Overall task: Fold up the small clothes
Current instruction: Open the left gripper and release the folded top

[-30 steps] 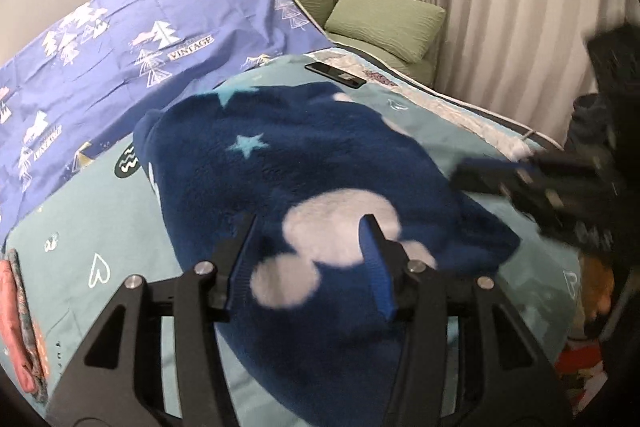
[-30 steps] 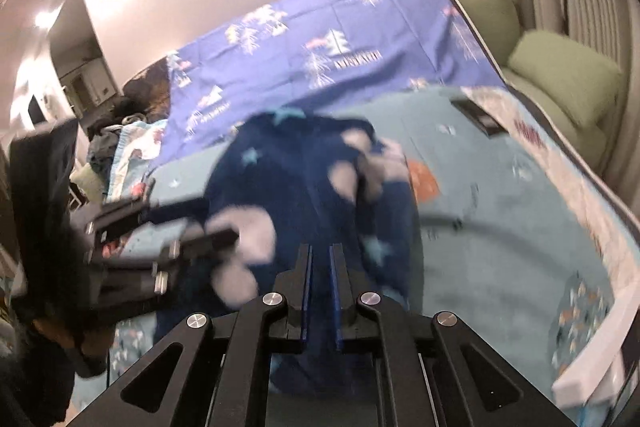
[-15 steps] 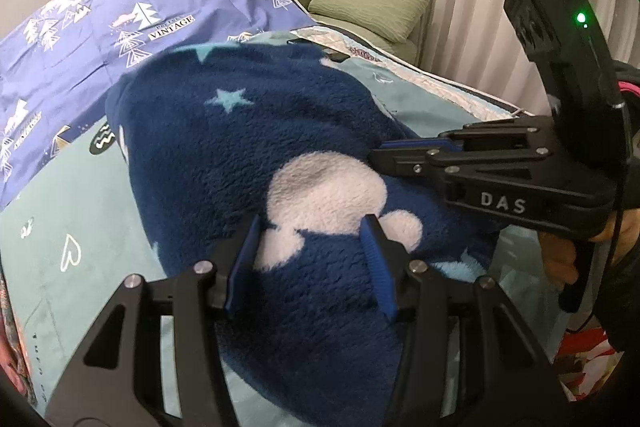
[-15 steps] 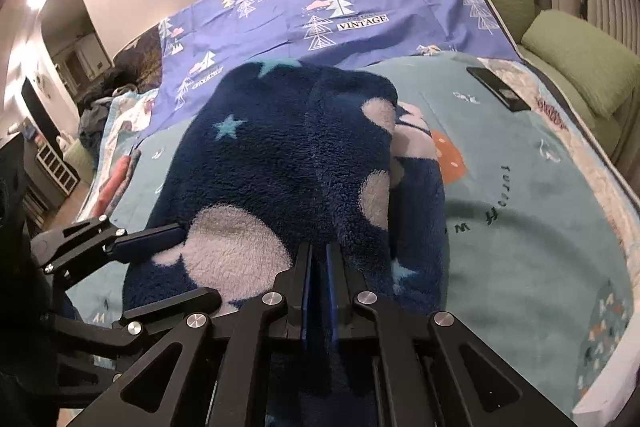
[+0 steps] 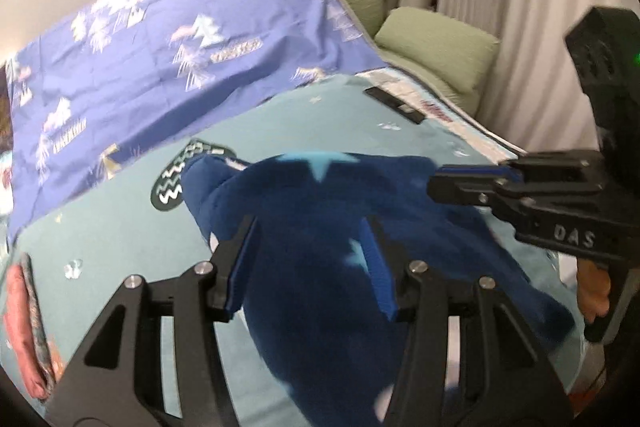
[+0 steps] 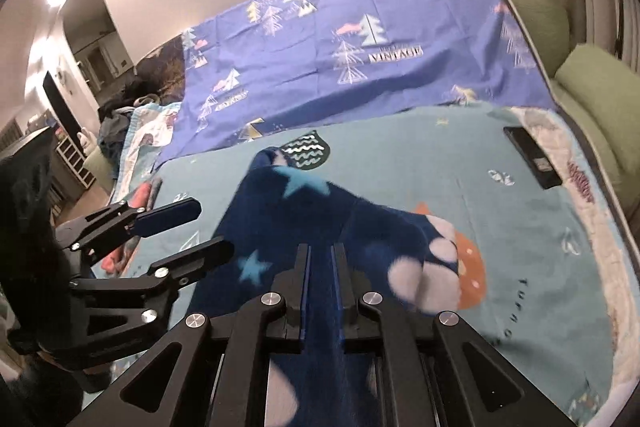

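We see the navy fleece garment (image 6: 320, 211), printed with light blue stars and pale round patches, lying on the teal bedspread (image 6: 460, 163) near its front edge. Its long axis runs from the grippers away toward the purple tree-print sheet (image 6: 360, 39); the far end narrows to a rounded tip beside a dark zigzag emblem (image 6: 306, 155) on the bedspread.

Right gripper (image 6: 320, 267): jaws pressed nearly together, with a thin fold of the navy fleece pinched between the pads. From the left wrist view, the same gripper (image 5: 436, 183) enters from the right over the garment, with fingers of a hand (image 5: 594, 287) below its body.

Left gripper (image 5: 310, 247): jaws about half spread, fleece bulging between the blue pads. In the right wrist view its fingertips (image 6: 200, 227) appear clear of the cloth, so we cannot tell whether it grips.

A black flat device (image 6: 532, 157) lies on the bedspread toward the green cushions (image 5: 436, 43). Pinkish folded cloth (image 5: 24, 323) sits at the left edge.
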### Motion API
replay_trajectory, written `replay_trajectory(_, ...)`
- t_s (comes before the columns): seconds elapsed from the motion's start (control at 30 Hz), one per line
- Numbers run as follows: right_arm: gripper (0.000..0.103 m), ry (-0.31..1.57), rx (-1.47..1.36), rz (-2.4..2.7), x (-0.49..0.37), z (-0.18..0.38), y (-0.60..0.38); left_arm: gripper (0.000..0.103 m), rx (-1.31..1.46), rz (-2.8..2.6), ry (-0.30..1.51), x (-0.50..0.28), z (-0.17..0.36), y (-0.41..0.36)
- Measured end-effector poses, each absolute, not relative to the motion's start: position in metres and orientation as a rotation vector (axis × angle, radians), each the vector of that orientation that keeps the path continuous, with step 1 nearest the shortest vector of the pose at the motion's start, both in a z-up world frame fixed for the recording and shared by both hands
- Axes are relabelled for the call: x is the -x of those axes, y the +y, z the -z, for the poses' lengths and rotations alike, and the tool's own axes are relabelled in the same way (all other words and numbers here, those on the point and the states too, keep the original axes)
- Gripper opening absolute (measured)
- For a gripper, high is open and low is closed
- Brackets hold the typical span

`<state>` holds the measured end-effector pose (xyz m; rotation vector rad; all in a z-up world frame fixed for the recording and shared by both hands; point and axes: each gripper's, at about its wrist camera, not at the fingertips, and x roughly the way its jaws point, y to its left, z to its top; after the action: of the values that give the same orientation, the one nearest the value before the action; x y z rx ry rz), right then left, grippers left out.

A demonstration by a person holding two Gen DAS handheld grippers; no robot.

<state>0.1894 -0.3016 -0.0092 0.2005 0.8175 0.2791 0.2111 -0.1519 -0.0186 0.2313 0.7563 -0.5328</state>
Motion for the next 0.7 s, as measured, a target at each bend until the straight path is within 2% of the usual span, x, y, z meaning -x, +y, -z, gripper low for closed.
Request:
replay_trajectory(0.17,0.009,0.986,-0.248,-0.209,-0.236,0.064,-0.312,0.054,-0.135,0.527,0.906,-0.255,0.067,-0.151)
replay_trajectory(0.27,0.006,1.037,-0.317,-0.209,-0.25,0.101,-0.321,0.054,-0.174,0.537,0.911,-0.254,0.091,-0.159)
replay_trajectory(0.57,0.006,1.014,-0.335,-0.225,-0.246,0.101,-0.328,0.054,-0.224,0.518,0.848,-0.244,0.089,-0.163)
replay_trajectory(0.7,0.011,0.967,-0.335,-0.228,-0.235,0.086,-0.329,0.054,-0.209,0.486,0.816,-0.23,0.074,-0.157)
